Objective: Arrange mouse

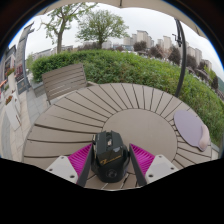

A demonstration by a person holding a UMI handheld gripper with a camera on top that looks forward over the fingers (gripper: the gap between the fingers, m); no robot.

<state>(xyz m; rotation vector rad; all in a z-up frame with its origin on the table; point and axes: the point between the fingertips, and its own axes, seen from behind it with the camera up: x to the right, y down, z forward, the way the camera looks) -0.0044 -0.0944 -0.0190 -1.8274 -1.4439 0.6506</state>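
From the camera on my tongs, I look down along my gripper (110,166). A black mouse (110,155) sits right between my two fingers. The pink pads (80,158) on my fingers are at its two sides, one at nine o'clock of the mouse and one at three o'clock. They look very close to the mouse, but I cannot tell if both are pressing on it or if there is a small gap. The mouse looks like it lies on a round wooden table (120,105) made of long slats that spread out like a fan.

At about three o'clock from the mouse, well apart from it, a pale pink mat (192,127) lies near the rim of the table. At about eleven o'clock, beyond the table, stands a wooden bench (64,80). Behind the bench runs a big green hedge (130,68). At twelve o'clock, far off, are trees (95,25) and some tall buildings (150,42) under a pale sky.
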